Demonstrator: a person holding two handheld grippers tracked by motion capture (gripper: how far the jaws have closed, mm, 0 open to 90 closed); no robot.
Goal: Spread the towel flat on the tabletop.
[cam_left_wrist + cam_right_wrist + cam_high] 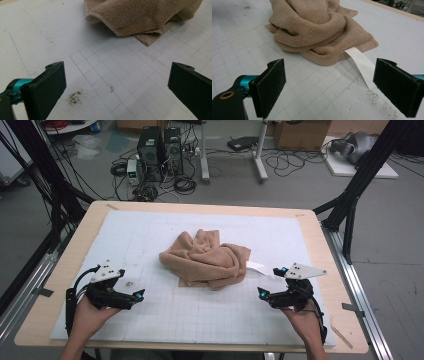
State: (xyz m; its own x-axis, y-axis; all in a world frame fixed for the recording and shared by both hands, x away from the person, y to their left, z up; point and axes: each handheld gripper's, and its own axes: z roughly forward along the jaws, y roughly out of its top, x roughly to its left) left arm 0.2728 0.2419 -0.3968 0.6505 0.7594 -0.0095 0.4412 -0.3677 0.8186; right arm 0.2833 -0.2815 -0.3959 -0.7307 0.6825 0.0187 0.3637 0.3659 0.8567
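A crumpled tan towel [207, 259] lies in a heap at the middle of the white gridded mat [150, 320]. A white label [256, 266] sticks out from its right edge. My left gripper [142, 295] rests low over the mat at the front left, open, with nothing between its jaws; the towel [140, 15] lies ahead of it. At the front right my right gripper [269, 281] is open too and empty, facing the towel [317, 27], with the label [362, 65] just ahead of its right jaw.
The mat covers a wooden table [70, 265]. Dark crumbs [74, 97] speckle the mat near the left gripper, and more specks [384, 105] lie by the right one. Black frame legs [350, 205], computer towers [160, 152] and cables stand on the floor beyond.
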